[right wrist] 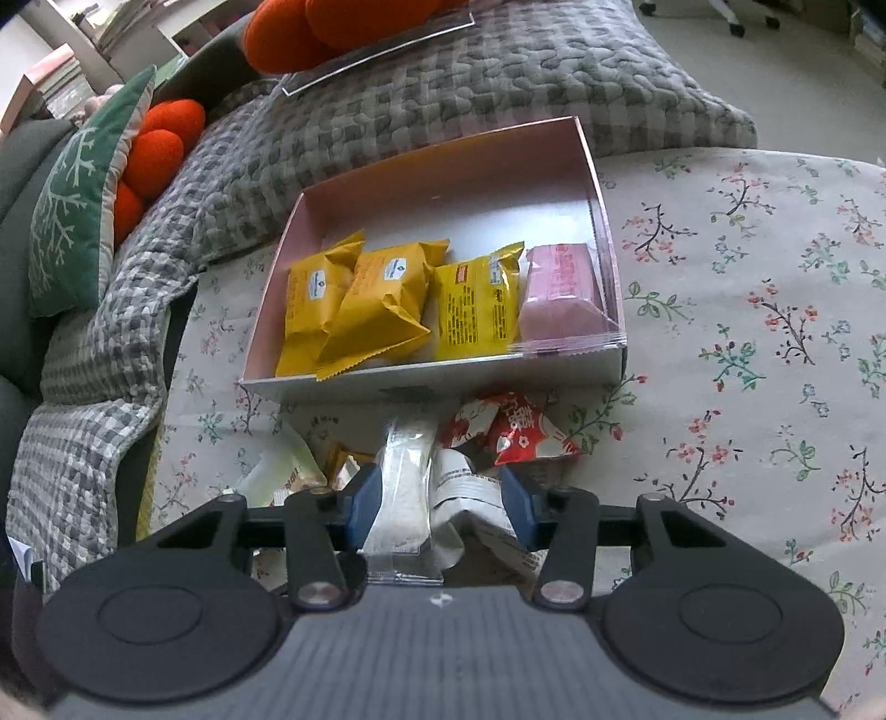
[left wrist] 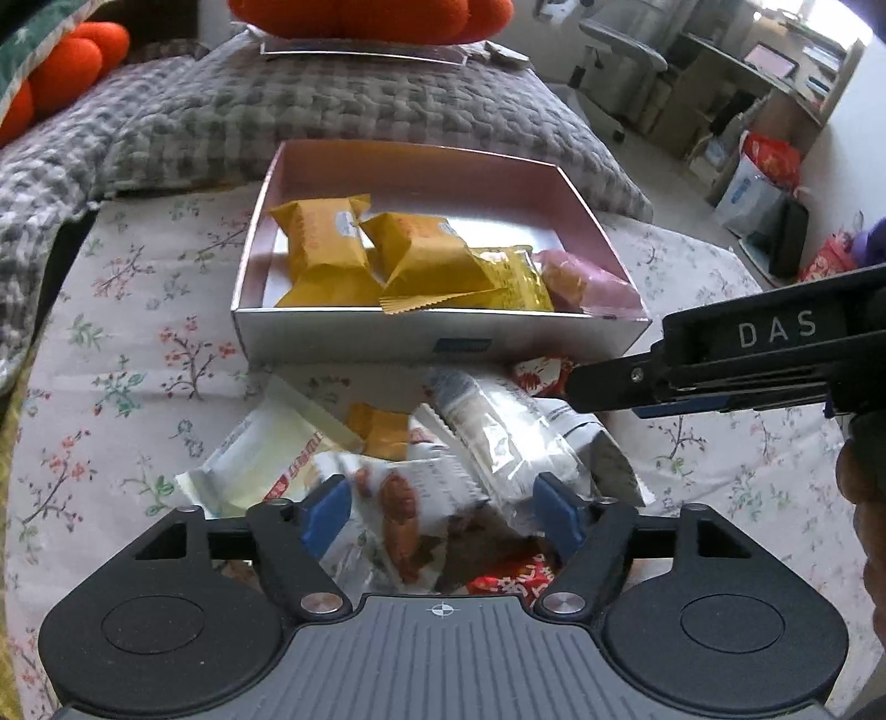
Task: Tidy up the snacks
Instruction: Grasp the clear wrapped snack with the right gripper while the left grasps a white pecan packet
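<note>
Snacks (left wrist: 421, 471) piled loose on floral bedsheet (right wrist: 747, 310), just before pink box (right wrist: 601, 210) holding three yellow packs and a pink one. Left hand-held gripper (left wrist: 440, 512) jaws apart above pile. Right hand-held gripper (right wrist: 440, 498) straddles clear white packet (right wrist: 401, 487); grip unclear. Grey checked pillow (left wrist: 332, 111) behind box; office chair (left wrist: 620, 50) beyond bed.

Floral bedsheet (right wrist: 775, 310) across the bed, grey checked quilt (left wrist: 343, 105) bunched along its far edge, orange plush cushions (right wrist: 160, 144), green snowflake pillow (right wrist: 72, 221), pale floor, office chair (left wrist: 620, 50) and cluttered desk (left wrist: 775, 72) at the far right, possibly a bright window behind.
</note>
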`<state>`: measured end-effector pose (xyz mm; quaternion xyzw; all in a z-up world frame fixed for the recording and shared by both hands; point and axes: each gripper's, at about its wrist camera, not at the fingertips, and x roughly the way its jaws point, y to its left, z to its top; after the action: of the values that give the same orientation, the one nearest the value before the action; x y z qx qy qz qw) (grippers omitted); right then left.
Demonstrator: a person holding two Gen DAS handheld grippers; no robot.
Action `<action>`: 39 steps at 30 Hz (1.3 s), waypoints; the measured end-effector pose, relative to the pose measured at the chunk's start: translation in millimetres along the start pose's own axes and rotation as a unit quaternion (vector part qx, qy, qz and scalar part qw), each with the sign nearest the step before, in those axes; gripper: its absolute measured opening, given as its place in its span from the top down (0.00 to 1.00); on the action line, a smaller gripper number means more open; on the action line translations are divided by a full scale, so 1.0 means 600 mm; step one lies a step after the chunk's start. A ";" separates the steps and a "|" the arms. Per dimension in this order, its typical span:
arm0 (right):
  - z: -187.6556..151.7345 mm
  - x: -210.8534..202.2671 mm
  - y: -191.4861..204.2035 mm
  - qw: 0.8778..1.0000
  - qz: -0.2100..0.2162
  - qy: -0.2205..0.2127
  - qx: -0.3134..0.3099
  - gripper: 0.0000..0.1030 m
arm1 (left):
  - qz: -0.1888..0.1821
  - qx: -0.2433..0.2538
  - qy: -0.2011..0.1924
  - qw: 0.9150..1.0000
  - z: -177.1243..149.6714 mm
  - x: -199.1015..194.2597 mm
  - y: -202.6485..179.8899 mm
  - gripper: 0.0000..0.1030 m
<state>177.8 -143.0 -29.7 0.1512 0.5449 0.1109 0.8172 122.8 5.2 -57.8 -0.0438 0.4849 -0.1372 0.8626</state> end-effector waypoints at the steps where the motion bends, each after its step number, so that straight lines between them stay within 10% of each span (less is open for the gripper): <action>1: 0.000 0.002 0.001 1.000 0.000 0.002 -0.001 0.56 | 0.000 0.001 -0.003 1.000 0.001 0.002 -0.001 0.27; 39: -0.038 0.083 0.064 0.993 -0.025 0.009 -0.114 0.63 | 0.060 -0.013 0.022 0.998 -0.011 -0.001 0.062 0.56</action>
<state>175.4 -87.2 -66.6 0.0429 0.5395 0.1534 0.8268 124.1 41.6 -68.9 -0.0229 0.5075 -0.0803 0.8576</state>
